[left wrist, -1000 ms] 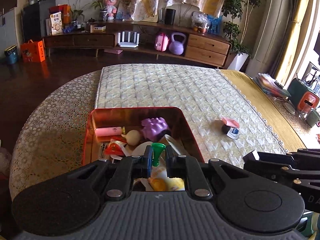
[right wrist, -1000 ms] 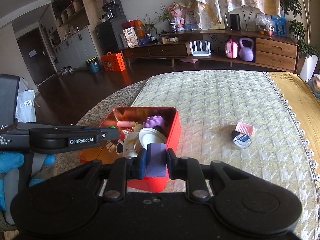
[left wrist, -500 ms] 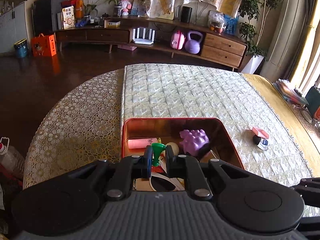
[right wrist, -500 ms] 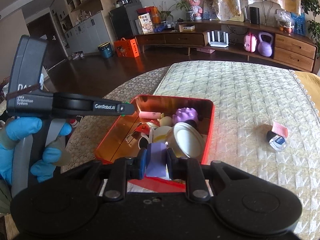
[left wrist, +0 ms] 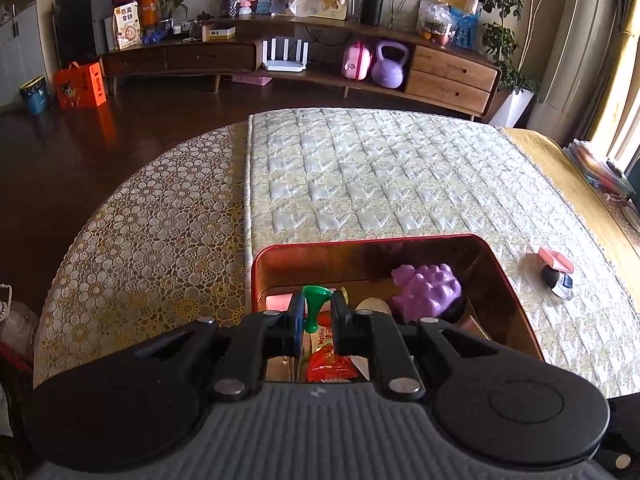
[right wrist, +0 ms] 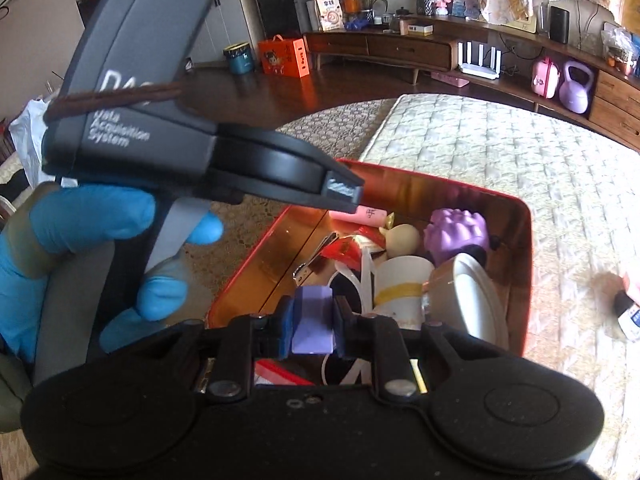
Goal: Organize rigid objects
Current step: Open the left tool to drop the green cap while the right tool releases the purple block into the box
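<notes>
We hold a small green plastic funnel-shaped piece [left wrist: 315, 305] between the blue-padded fingers of the left gripper [left wrist: 314, 322]; the jaws are closed on its narrow stem. Its long axis stands roughly upright, flared mouth up and rounded end down, and it hangs above the near left part of the red rectangular metal tin [left wrist: 516, 292].

Our right gripper [right wrist: 312, 320] clamps a pale purple block [right wrist: 313, 320] squarely between its jaws. The block fills the gap, with its long axis running forward along the fingers, over the tin's near edge.

Inside the tin we see a knobbly purple plastic toy [left wrist: 426, 288], a pink cylindrical tube [right wrist: 366, 215] lying crosswise and a white paper cup with a yellow band [right wrist: 402, 288] on its side. On the quilted cloth to the right of the tin lies a small pink-and-black item [left wrist: 556, 270].
</notes>
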A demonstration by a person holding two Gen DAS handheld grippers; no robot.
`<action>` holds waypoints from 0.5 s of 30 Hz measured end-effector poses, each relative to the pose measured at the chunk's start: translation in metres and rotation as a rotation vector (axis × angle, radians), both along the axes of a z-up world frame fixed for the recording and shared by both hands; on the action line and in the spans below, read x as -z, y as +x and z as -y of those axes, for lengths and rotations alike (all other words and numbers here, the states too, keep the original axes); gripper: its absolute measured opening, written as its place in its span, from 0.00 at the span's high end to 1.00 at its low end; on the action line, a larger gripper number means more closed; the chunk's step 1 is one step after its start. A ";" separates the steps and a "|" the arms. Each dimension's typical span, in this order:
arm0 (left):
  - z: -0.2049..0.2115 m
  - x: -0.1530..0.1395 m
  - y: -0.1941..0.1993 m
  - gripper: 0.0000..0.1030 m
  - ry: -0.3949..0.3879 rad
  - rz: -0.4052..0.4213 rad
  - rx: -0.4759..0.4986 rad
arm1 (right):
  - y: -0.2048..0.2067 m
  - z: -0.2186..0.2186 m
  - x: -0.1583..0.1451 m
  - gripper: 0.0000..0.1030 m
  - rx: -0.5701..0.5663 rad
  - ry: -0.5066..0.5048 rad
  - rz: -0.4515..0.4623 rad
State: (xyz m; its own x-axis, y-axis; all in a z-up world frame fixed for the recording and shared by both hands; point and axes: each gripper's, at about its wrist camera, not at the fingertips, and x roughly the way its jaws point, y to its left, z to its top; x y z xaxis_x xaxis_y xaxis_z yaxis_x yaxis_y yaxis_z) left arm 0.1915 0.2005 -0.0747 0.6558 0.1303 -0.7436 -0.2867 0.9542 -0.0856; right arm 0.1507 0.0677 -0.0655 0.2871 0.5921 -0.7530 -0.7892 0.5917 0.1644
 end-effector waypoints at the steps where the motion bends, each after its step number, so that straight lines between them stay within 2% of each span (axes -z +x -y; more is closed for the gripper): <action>1: -0.001 0.003 0.003 0.87 0.001 -0.005 -0.002 | 0.000 -0.002 0.001 0.80 -0.003 -0.003 -0.002; 15: -0.002 0.022 0.016 0.87 -0.004 -0.059 0.034 | -0.003 -0.013 0.016 0.79 -0.020 -0.048 -0.015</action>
State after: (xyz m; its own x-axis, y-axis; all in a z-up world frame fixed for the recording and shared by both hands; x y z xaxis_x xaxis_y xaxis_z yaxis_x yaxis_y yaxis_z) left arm 0.2071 0.2024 -0.0970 0.6147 0.1057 -0.7816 -0.2587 0.9632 -0.0732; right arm 0.1481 0.0802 -0.0813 0.2638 0.5611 -0.7846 -0.7989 0.5829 0.1482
